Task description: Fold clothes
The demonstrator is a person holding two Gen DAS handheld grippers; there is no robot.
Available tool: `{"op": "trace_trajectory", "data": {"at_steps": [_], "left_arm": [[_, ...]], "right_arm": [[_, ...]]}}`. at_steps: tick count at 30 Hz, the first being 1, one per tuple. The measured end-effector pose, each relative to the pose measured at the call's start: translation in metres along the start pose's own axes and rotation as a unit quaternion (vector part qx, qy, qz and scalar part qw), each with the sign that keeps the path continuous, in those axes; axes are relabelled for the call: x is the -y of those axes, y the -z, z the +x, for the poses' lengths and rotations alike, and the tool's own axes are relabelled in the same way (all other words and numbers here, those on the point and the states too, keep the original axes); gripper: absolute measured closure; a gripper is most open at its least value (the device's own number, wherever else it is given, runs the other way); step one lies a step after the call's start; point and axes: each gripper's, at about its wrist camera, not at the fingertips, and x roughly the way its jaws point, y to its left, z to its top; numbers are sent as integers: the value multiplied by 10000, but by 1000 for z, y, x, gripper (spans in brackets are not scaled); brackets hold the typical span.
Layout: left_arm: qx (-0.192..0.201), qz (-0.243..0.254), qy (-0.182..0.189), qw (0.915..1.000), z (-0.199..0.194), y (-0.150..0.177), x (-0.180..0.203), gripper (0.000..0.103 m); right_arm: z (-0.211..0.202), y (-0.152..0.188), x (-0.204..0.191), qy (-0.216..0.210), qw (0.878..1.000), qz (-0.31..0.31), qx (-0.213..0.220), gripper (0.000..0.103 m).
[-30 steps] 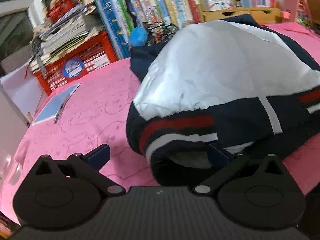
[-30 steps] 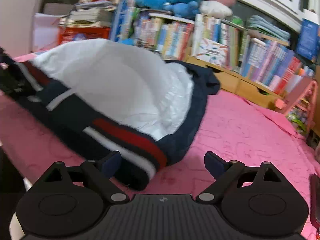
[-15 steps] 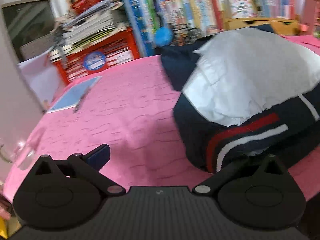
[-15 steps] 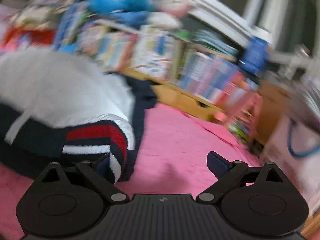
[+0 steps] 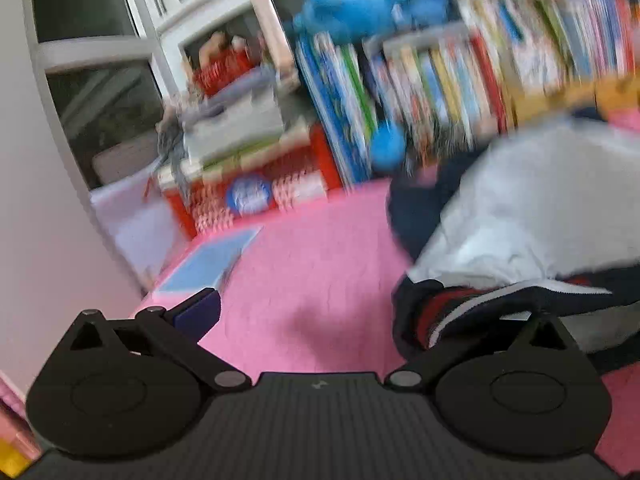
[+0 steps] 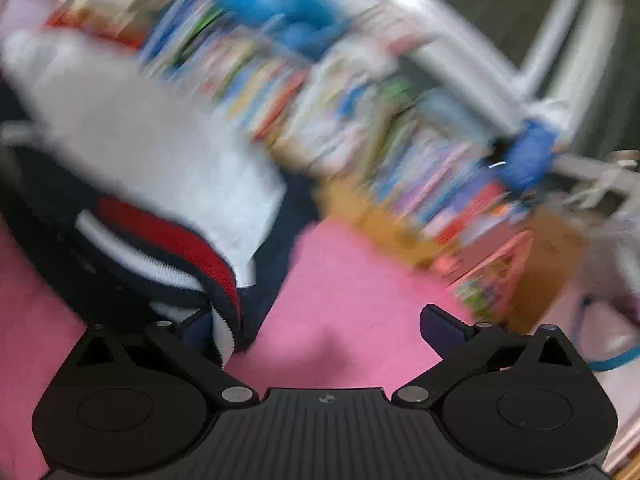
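A navy jacket with white lining and red and white stripes lies bunched on the pink bedcover; it shows at the right of the left wrist view [image 5: 532, 216] and at the left of the right wrist view [image 6: 132, 168]. My left gripper [image 5: 360, 312] is open; its right finger is hidden under the jacket's striped hem, its left finger is over bare cover. My right gripper [image 6: 320, 328] is open; its left finger sits against the striped hem [image 6: 216, 264], its right finger is over bare cover. Both views are motion-blurred.
A bookshelf [image 5: 440, 64] full of books with blue plush toys runs along the back. A red crate [image 5: 256, 188] with stacked papers and a blue notebook [image 5: 208, 260] are at the left. A wall is close on the left. A wooden box [image 6: 552, 256] stands at the right.
Both grippers have swung outward and back from the jacket: the left one turned left, the right one turned right. Both stay open. The jacket now sits at each view's edge.
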Motion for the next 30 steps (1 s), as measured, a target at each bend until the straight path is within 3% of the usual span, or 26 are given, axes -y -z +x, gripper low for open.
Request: {"op": "trace_trajectory", "data": {"at_steps": [3, 6, 7, 10, 12, 13, 15, 17, 19, 20, 21, 23, 25, 28, 30], "left_arm": [[1173, -385, -275, 9920, -46, -45, -22, 0], [1644, -176, 169, 9861, -81, -47, -38, 0], [1649, -22, 349, 9857, -88, -42, -40, 0], [350, 738, 1102, 9905, -77, 11, -24, 0], [-490, 1002, 1358, 9844, -62, 43, -14, 0], [-548, 1000, 1332, 9845, -57, 43, -13, 0], [-527, 875, 1238, 9870, -48, 36, -15, 0], [90, 218, 949, 9952, -51, -3, -31, 0], [828, -449, 764, 9926, -71, -39, -58, 0], [1061, -604, 855, 9888, -80, -47, -70, 0], [995, -570, 1028, 9881, -83, -45, -75, 0], [394, -286, 1477, 9878, -79, -24, -76, 0], [-541, 1, 1804, 9821, -63, 8, -67, 0], [-1823, 41, 2040, 9619, -43, 59, -50, 4], [-2218, -85, 2267, 9483, -43, 75, -48, 5]], "right_arm": [[-29, -42, 49, 470, 9863, 1230, 995, 17], [-33, -35, 81, -50, 9875, 1480, 542, 21], [-30, -24, 86, -330, 9879, 1506, 148, 21], [-26, 22, 83, -1209, 9731, 1516, -1246, 29], [-31, 41, 75, -1506, 9633, 1394, -1728, 25], [-32, 41, 72, -1571, 9632, 1290, -1757, 23], [-33, 21, 68, -1390, 9745, 1108, -1369, 24], [-43, -13, 75, -980, 9859, 1235, -566, 26], [-67, -41, 83, -580, 9883, 1373, 327, 26], [-79, -46, 84, -444, 9883, 1309, 641, 23], [-86, -47, 84, -454, 9899, 1175, 652, 21], [-83, -27, 87, -904, 9896, 1117, -43, 21], [-79, 5, 77, -1536, 9766, 1150, -970, 23], [-92, 35, 54, -2105, 9577, 969, -1707, 25], [-100, 41, 41, -2517, 9455, 686, -1948, 25]]}}
